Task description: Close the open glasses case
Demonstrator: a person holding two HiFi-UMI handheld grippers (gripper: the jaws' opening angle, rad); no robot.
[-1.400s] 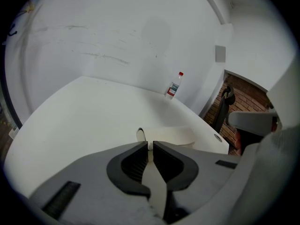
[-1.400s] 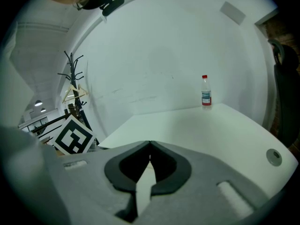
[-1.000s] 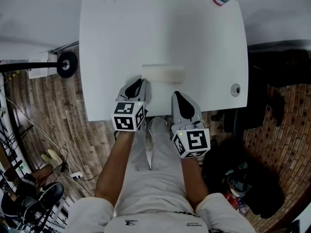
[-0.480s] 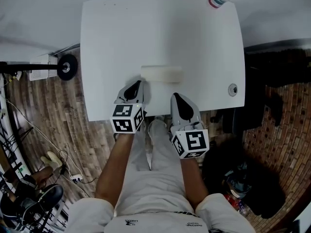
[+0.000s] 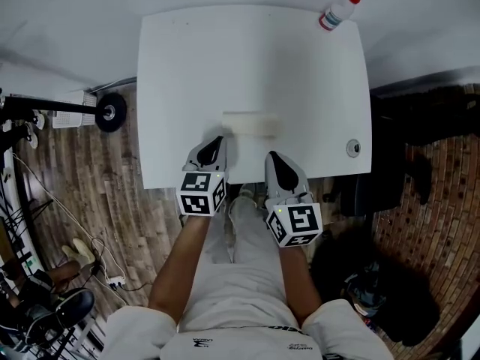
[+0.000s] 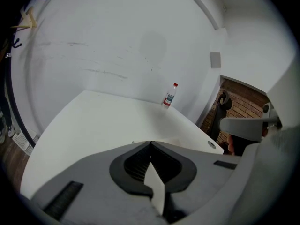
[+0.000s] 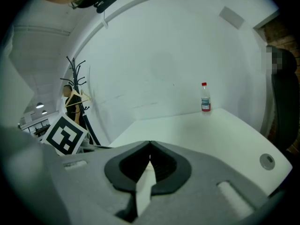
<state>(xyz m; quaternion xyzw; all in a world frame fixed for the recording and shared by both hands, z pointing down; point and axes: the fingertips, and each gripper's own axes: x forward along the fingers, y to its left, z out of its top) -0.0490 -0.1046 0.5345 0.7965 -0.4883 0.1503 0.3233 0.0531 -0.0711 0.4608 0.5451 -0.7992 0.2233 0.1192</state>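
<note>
A pale cream glasses case (image 5: pixel 252 124) lies on the white table (image 5: pixel 195 66), close to its near edge. From above I cannot tell how its lid stands. My left gripper (image 5: pixel 217 141) sits just left of and below the case, jaws shut with nothing between them. My right gripper (image 5: pixel 272 157) hovers a little below the case's right end, over the table edge, and is also shut and empty. Both gripper views show the left gripper (image 6: pixel 150 143) and the right gripper (image 7: pixel 150 143) with jaws pressed together; their own bodies hide the case.
A small bottle with a red cap (image 5: pixel 335 12) stands at the table's far right corner, also seen as the bottle (image 6: pixel 169 96) and the bottle (image 7: pixel 205 99). A round cable grommet (image 5: pixel 352 148) is at the right edge. A dark chair (image 5: pixel 420 126) stands to the right.
The head camera has shifted, so the table sits lower in the picture. Both grippers keep nearly the same places beside the case and stay shut.
</note>
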